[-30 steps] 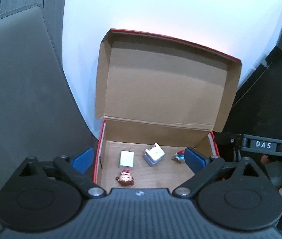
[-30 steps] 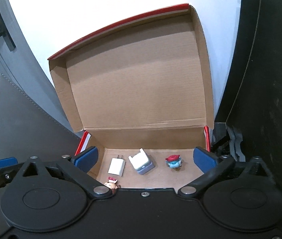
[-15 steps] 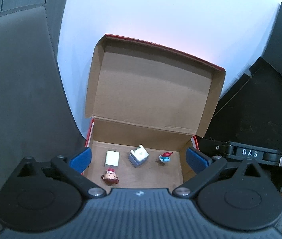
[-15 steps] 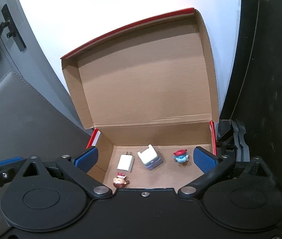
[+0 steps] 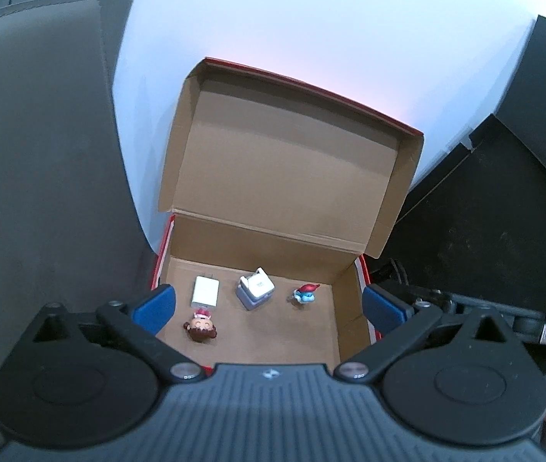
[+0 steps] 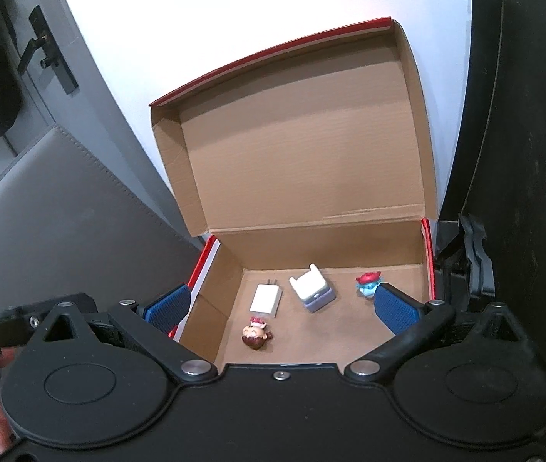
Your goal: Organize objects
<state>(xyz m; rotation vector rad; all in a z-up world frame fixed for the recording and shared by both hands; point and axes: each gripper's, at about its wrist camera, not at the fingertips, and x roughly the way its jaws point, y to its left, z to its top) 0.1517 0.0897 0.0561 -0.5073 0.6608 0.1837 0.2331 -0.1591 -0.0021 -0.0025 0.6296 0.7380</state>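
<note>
While the left claw [image 5: 267, 306] is opening wide with nothing between its blue pads, the cardboard box [image 5: 284, 161] sits lid-up on the white worktop [image 5: 311, 30]. Across its floor, left to right, lie a white charger [image 5: 205, 292] with a small doll head [image 5: 200, 329] just in front, a white-and-lilac cube [image 5: 255, 288] and a blue figurine [image 5: 303, 294]. Over at the right claw [image 6: 280, 306], the pads are spread too, gripping nothing.
</note>
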